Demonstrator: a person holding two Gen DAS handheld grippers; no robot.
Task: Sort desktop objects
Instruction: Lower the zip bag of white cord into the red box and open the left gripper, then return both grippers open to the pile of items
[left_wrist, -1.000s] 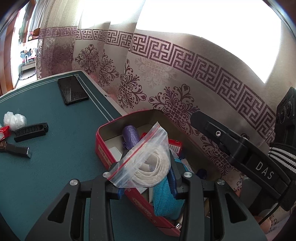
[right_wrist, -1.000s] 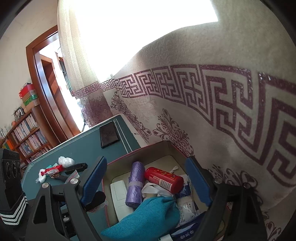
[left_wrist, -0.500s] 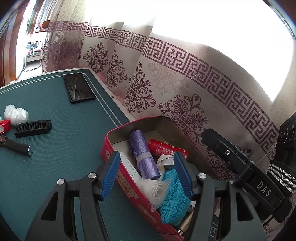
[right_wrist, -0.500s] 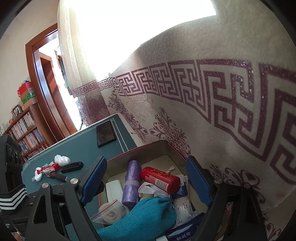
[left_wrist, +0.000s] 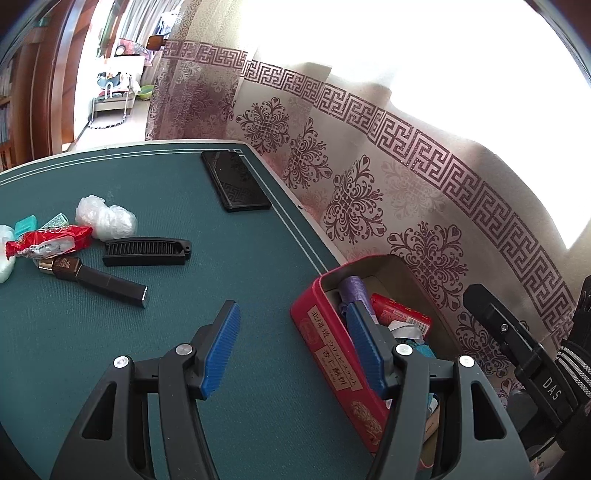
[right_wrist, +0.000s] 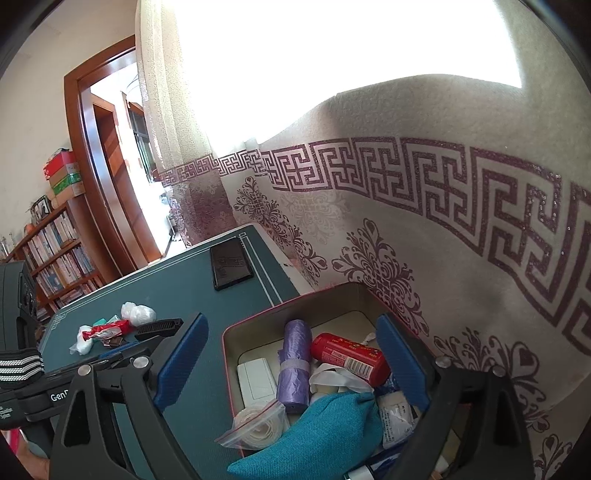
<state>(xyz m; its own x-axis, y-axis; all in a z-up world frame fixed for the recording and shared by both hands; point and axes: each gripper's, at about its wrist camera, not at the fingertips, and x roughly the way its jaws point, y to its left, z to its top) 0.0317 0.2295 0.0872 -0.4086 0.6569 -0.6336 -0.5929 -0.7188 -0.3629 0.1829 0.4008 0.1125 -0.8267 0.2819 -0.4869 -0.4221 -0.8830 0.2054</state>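
1. Gone from my left gripper (left_wrist: 293, 349) is the zip bag it was pinching a second ago; in the left wrist view its blue pads now stand wide apart with nothing between them. It has swung back from over the red tin (left_wrist: 332, 350) toward the green table (left_wrist: 221, 266), and one pad now overlaps the tin's near wall at lower right of the frame.

2. Same view, left side of the frame: the loose things wait in a cluster. I see a black comb (left_wrist: 147, 252), a dark cosmetic tube (left_wrist: 94, 278) just below it, a red wrapper (left_wrist: 48, 242) and a crumpled clear bag (left_wrist: 105, 221). A black phone (left_wrist: 236, 181) lies apart near the table's far edge, upper middle.

3. Right wrist view: my right gripper (right_wrist: 291, 363) hangs spread open and empty above the tin, much as it did before.

4. Same view, bottom centre: the zip bag (right_wrist: 258, 424) with its white roll now rests inside the tin, against the near wall, touching the teal pouch (right_wrist: 317, 435). A purple roll (right_wrist: 293, 365) and a red can (right_wrist: 349, 356) lie behind them.

5. I judge that drop finished. The comb looks like the nearest next pick for the left side.
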